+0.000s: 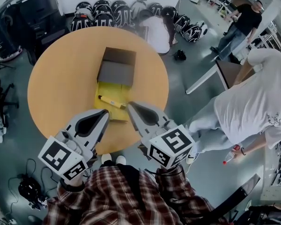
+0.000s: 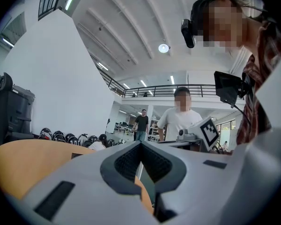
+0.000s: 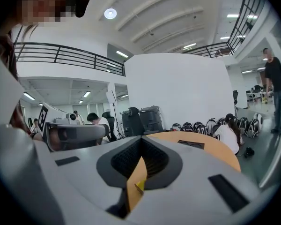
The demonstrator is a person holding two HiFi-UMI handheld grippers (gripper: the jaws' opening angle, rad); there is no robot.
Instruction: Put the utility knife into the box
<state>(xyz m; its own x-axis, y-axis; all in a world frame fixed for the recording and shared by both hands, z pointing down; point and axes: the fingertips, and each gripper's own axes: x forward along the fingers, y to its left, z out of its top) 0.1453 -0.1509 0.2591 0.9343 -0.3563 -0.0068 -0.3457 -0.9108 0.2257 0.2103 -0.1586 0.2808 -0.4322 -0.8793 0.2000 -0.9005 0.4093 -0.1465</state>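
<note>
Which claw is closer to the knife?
Right. The right claw almost touches one end of the utility knife; the left claw sits on its near side, slightly farther off.

right gripper [image 3: 141, 139]: jaws closed tip to tip, dark ribbed pads meeting, nothing pinched between them. through the slit below the tips shows a sliver of the orange table [image 3: 215, 151] and a small yellow patch i cannot identify. the round table curves off to the right, with a dark box [image 3: 191, 144] on it toward the far edge. left gripper [image 3: 72, 136] sits at the left, its marker cube [image 3: 41, 117] on its outer side. beyond: black cabinets [image 3: 143, 118] against a white wall, a row of helmets [image 3: 189, 125] on the floor, a person in white [image 3: 226, 134] crouched by them, a standing person [image 3: 274, 86] at far right, a seated person [image 3: 97, 122] at the back.
</note>
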